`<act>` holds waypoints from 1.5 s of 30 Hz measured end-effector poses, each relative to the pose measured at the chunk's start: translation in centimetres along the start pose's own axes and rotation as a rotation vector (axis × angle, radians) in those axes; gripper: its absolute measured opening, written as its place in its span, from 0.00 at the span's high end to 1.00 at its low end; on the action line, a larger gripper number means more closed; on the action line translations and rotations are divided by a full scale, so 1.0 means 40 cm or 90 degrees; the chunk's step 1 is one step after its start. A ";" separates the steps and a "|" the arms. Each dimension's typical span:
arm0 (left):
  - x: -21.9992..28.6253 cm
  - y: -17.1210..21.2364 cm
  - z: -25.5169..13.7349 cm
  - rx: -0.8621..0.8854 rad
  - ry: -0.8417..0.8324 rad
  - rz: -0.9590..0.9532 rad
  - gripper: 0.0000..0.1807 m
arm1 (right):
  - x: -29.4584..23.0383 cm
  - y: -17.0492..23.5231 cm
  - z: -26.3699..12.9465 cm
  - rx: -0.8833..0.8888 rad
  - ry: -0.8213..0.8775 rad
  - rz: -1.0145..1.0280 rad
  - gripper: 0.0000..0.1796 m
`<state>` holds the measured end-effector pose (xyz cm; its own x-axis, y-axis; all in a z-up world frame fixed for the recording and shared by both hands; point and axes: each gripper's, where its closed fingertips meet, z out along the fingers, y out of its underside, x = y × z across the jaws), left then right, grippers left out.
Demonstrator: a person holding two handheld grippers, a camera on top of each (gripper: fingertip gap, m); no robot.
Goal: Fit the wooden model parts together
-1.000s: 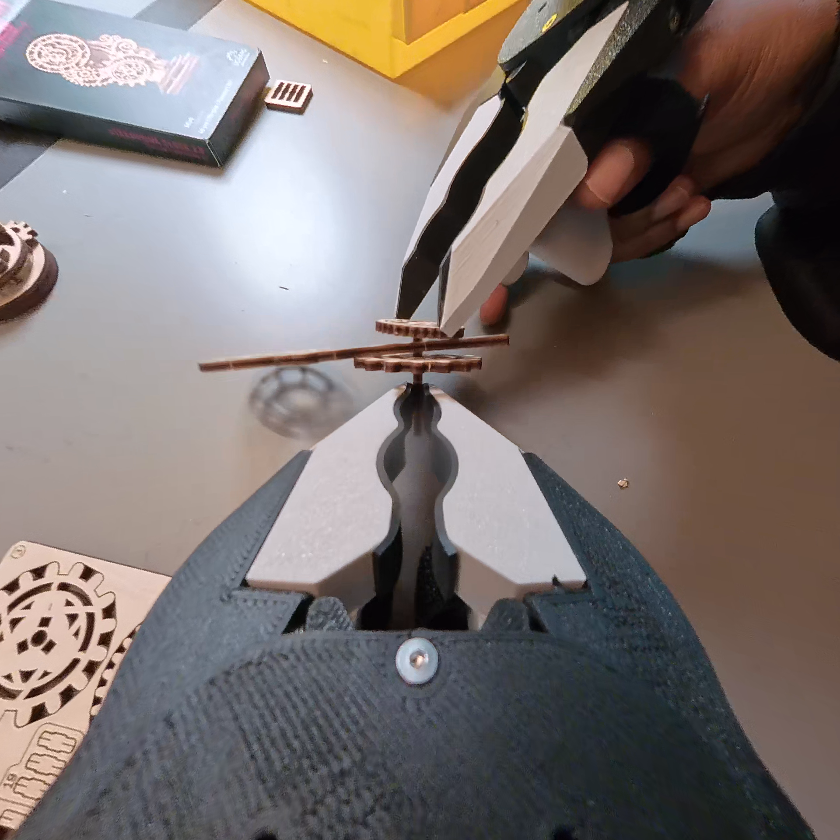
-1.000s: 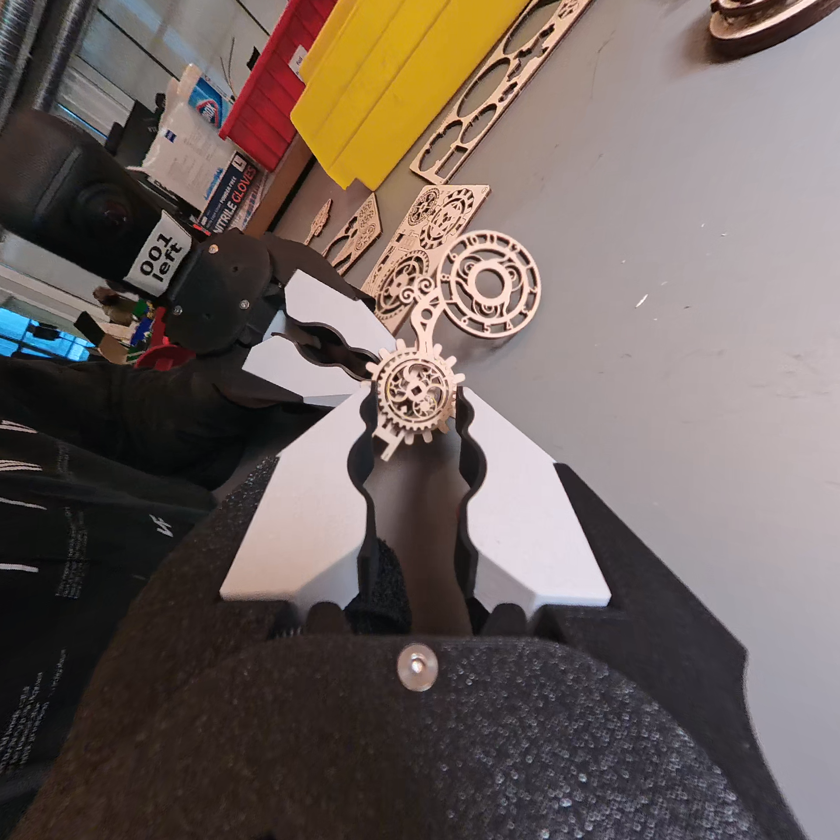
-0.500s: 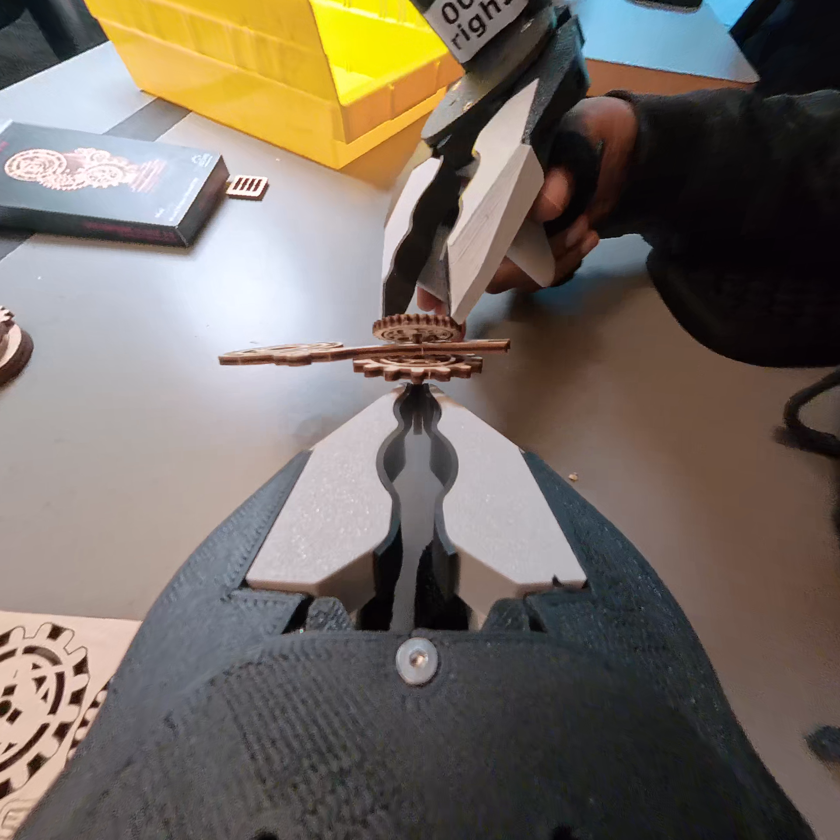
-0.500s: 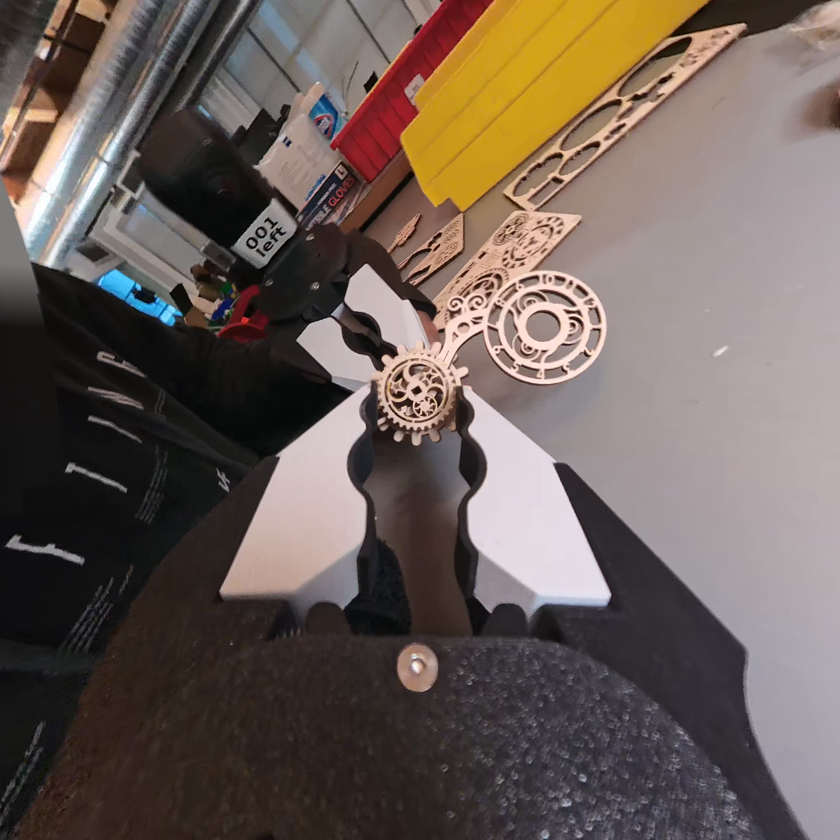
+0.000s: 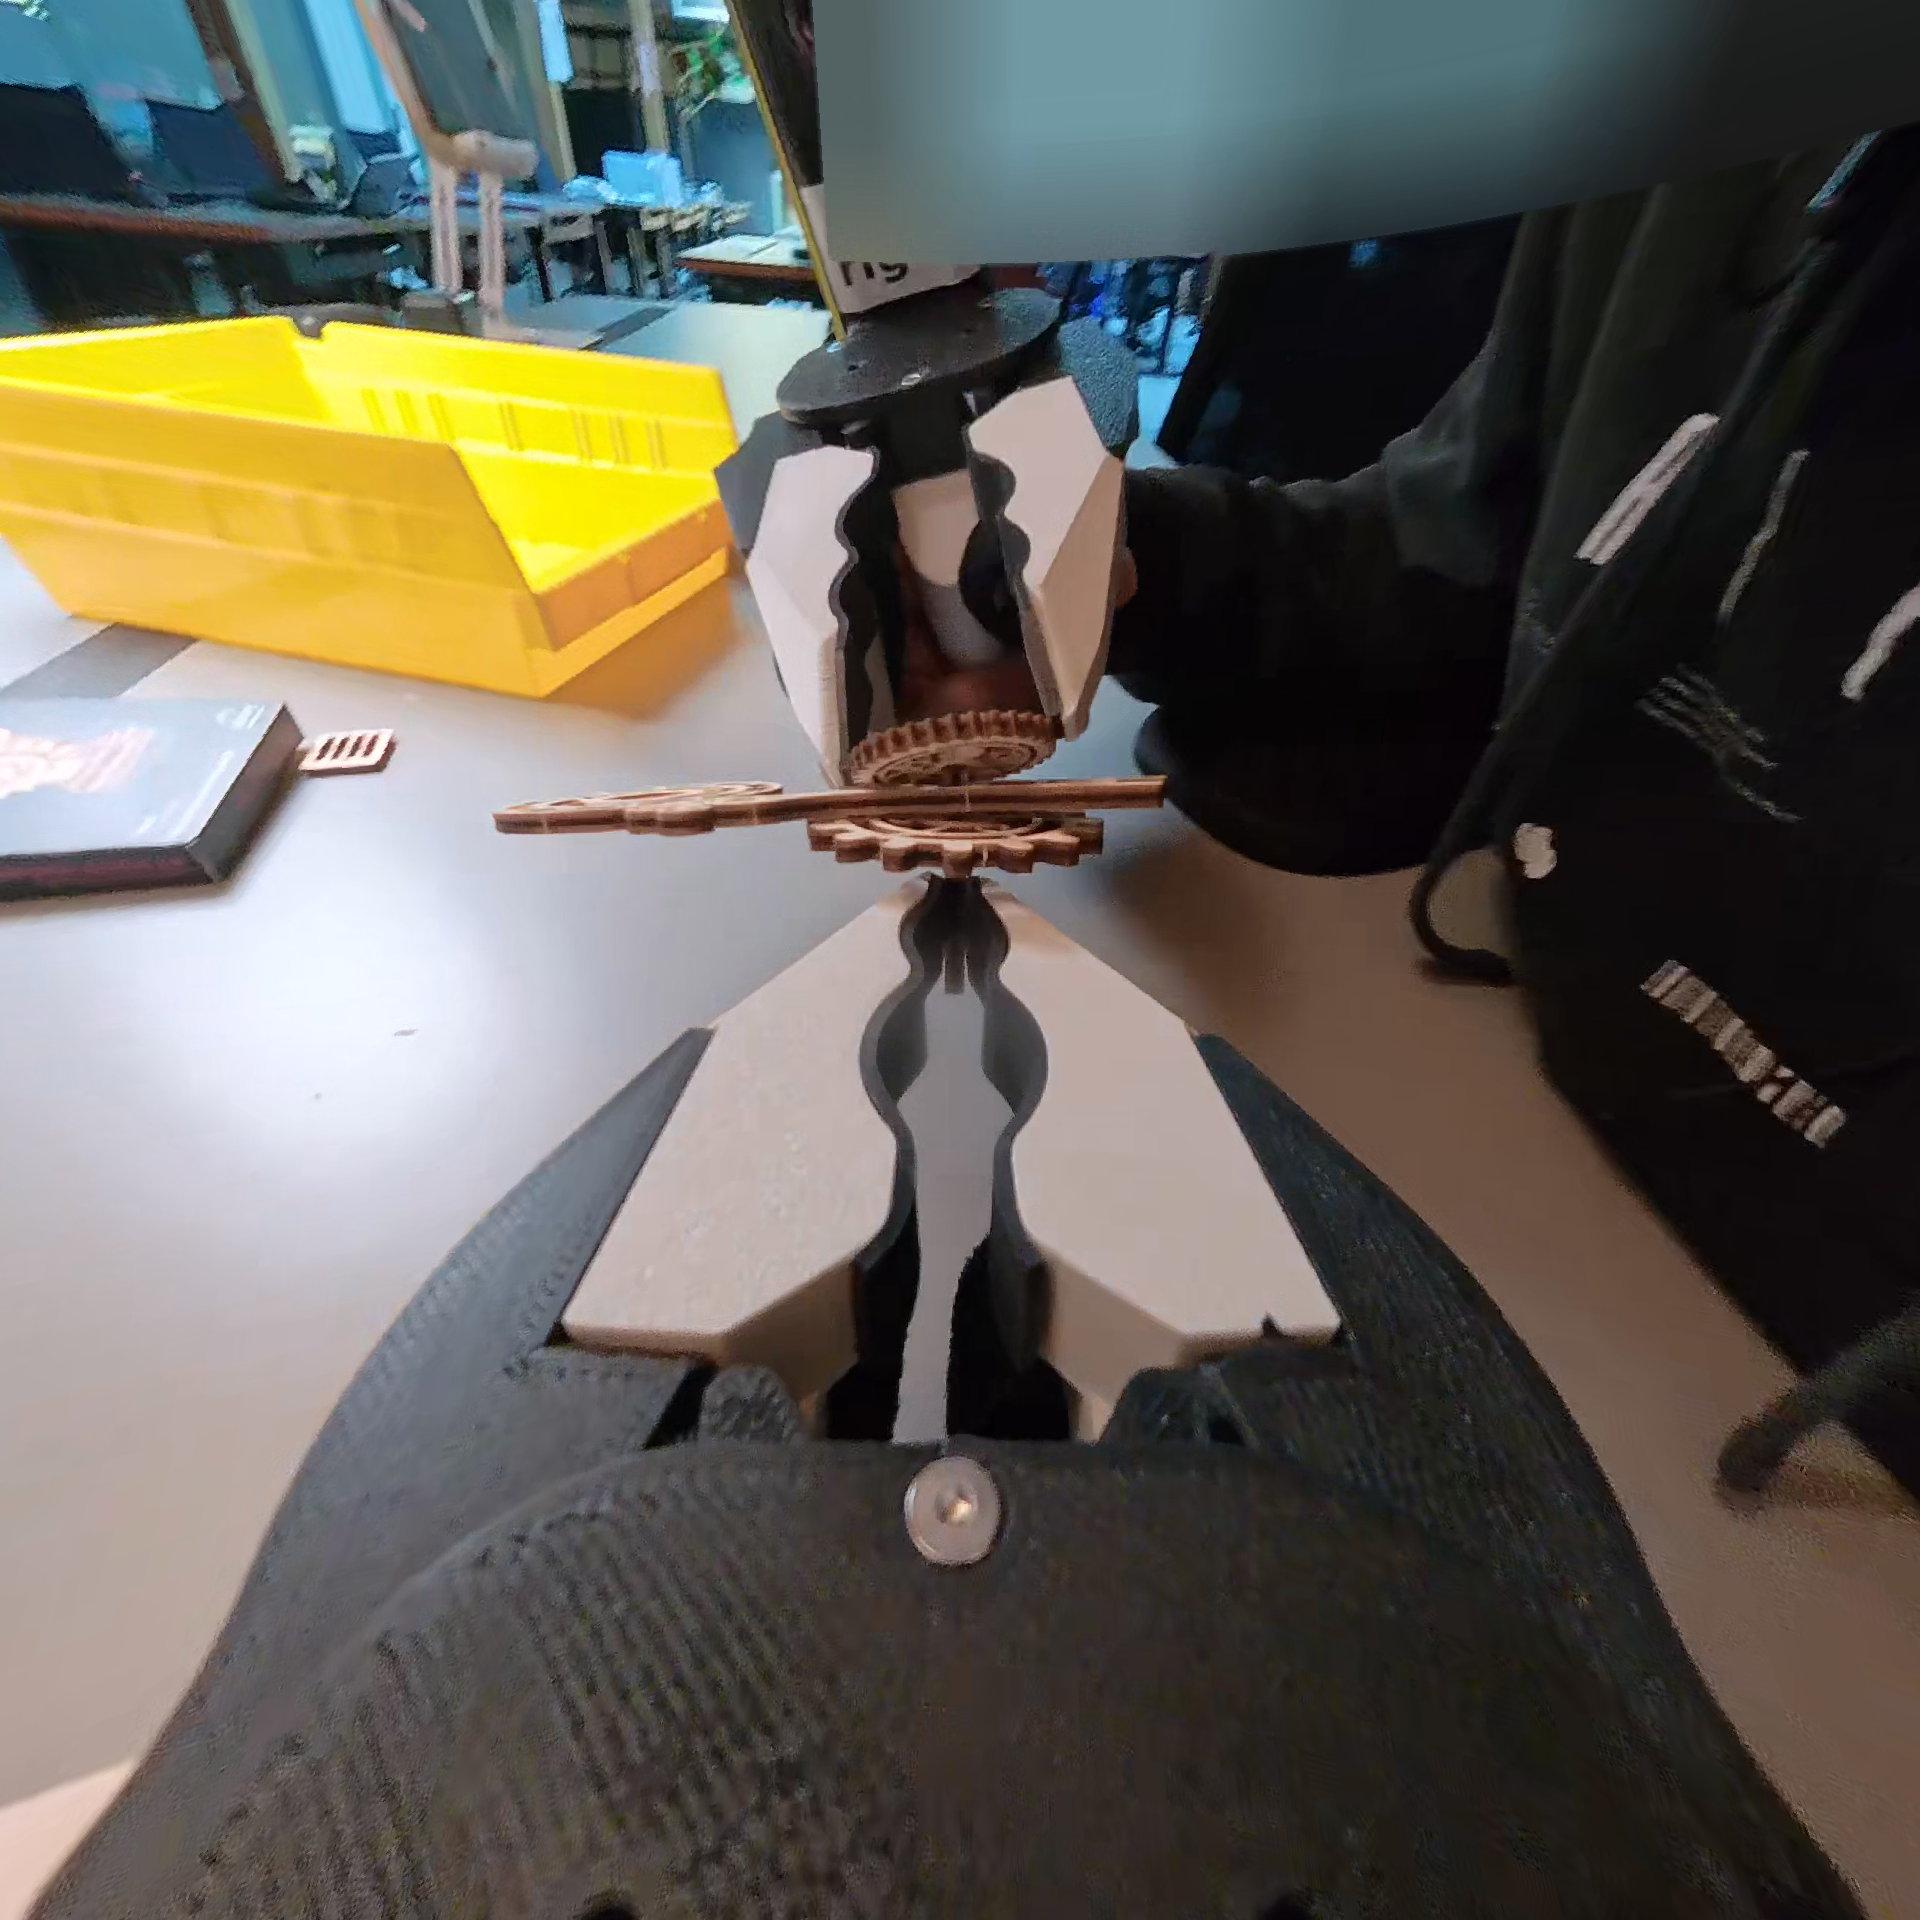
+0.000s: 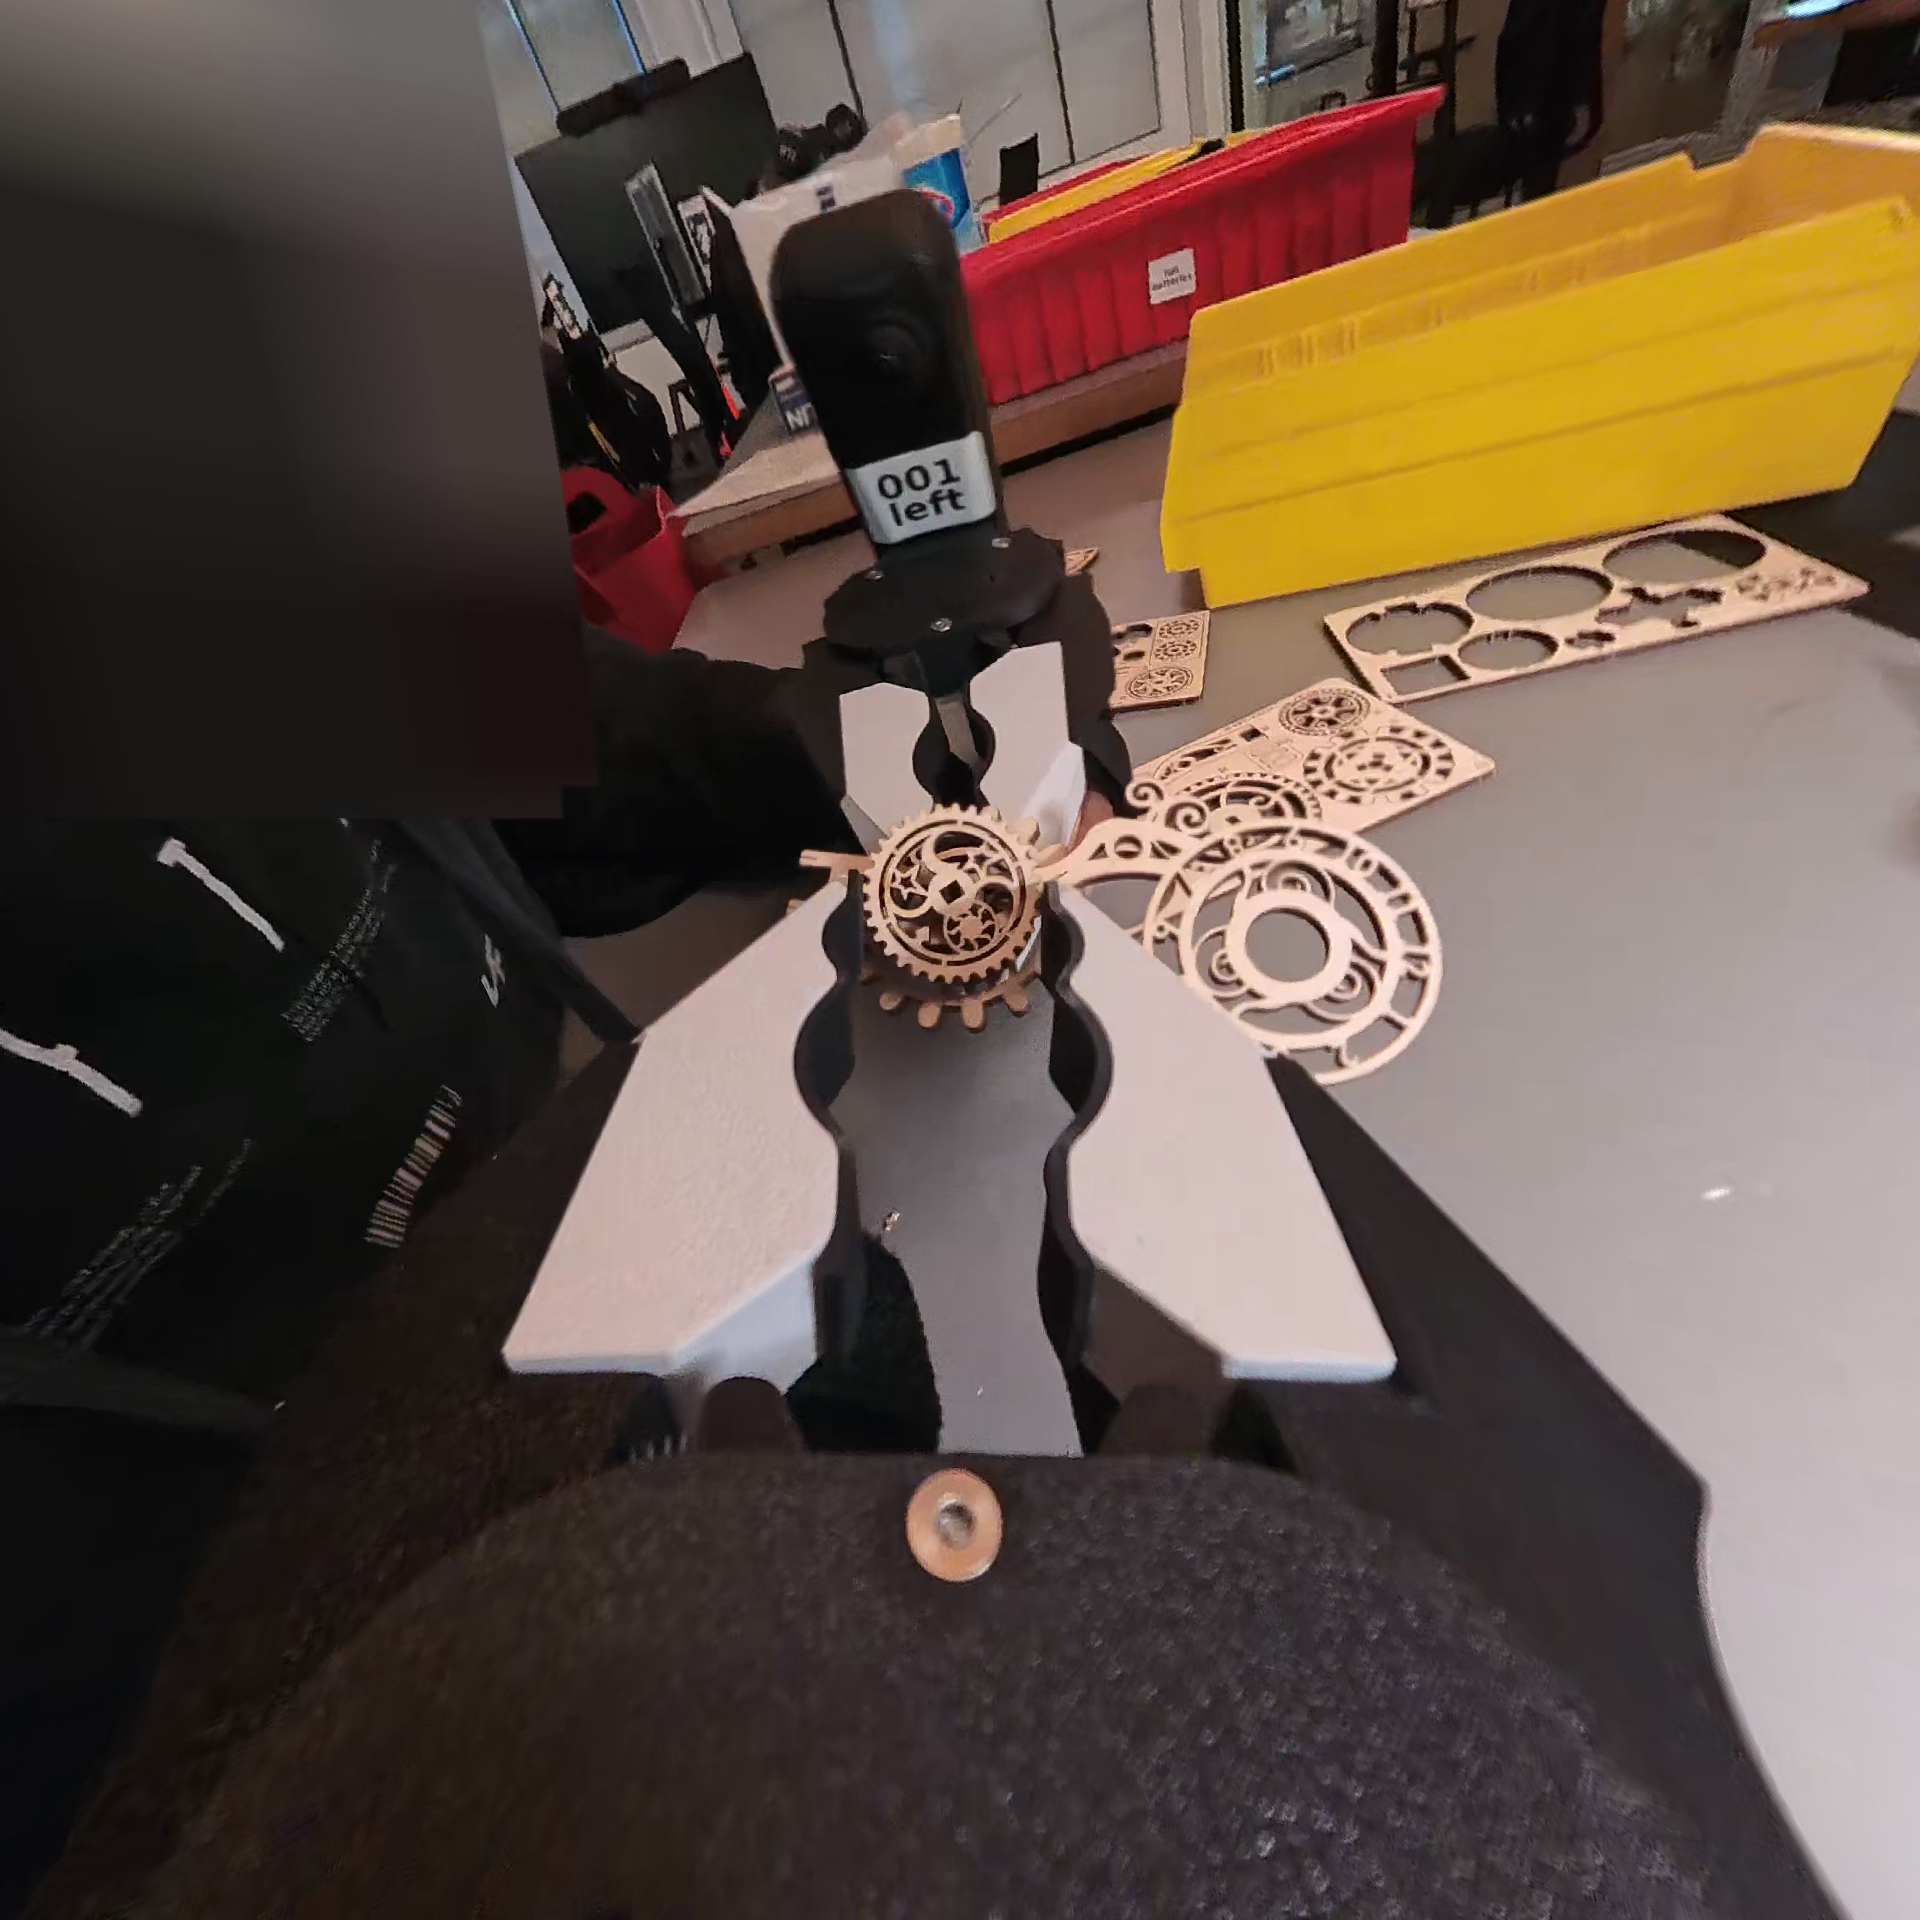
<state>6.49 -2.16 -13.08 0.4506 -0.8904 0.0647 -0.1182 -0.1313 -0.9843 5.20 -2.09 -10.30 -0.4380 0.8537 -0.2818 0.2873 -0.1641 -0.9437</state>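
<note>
A wooden assembly hangs above the grey table (image 5: 312, 1039): a flat ornate arm (image 5: 665, 808) with a ring end (image 6: 1299, 945), a lower gear (image 5: 956, 844) under it and an upper gear (image 5: 951, 740) on top. My left gripper (image 5: 951, 894) is shut on a thin peg under the lower gear. My right gripper (image 6: 951, 914) is shut on the rim of the upper gear (image 6: 951, 899). In the left wrist view the right gripper (image 5: 951, 743) comes down from above. In the right wrist view the left gripper (image 6: 951, 790) faces mine, partly hidden behind the gears.
A yellow bin (image 5: 364, 499) stands at the back, also in the right wrist view (image 6: 1558, 364). A black box (image 5: 125, 790) and a small slatted wooden piece (image 5: 348, 750) lie on the left. Laser-cut wooden sheets (image 6: 1590, 613) (image 6: 1340, 758) lie by the bin. A red bin (image 6: 1195, 260) stands behind. Less than 4 cm separates the two grippers' tips.
Both grippers have tilted up with the assembly still held between them. The right gripper has swung from the upper right to face the left one directly.
</note>
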 end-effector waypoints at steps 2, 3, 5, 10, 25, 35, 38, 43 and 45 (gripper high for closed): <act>0.018 -0.010 -0.005 0.019 0.035 0.001 1.00 | -0.019 -0.007 0.003 -0.009 0.000 -0.031 0.82; 0.026 -0.012 -0.007 0.024 0.050 0.004 1.00 | -0.027 -0.008 0.006 -0.015 0.001 -0.045 0.82; 0.036 -0.014 -0.010 0.030 0.069 0.010 1.00 | -0.039 -0.009 0.009 -0.030 0.010 -0.074 0.82; 0.063 -0.023 -0.017 0.050 0.113 0.018 1.00 | -0.066 -0.015 0.017 -0.056 0.030 -0.143 0.82; 0.129 -0.019 -0.021 0.038 0.216 0.020 1.00 | -0.129 0.002 0.025 -0.157 0.058 -0.300 0.82; 0.132 -0.011 -0.018 0.005 0.193 0.027 1.00 | -0.133 0.012 0.021 -0.152 0.043 -0.299 0.82; 0.139 -0.003 -0.019 -0.003 0.204 0.018 1.00 | -0.139 0.017 0.028 -0.162 0.028 -0.307 0.82; 0.164 0.013 -0.019 -0.025 0.266 -0.036 1.00 | -0.153 0.039 0.031 -0.212 -0.044 -0.355 0.82; 0.174 0.015 -0.023 -0.023 0.294 -0.048 1.00 | -0.161 0.044 0.035 -0.240 -0.086 -0.381 0.82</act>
<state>8.77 -8.84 -13.06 0.0193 -0.9775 0.2101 -0.1346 -0.2107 -0.9682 7.32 -8.58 -10.40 -0.7072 0.6710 0.2225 0.2289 0.5152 -0.8259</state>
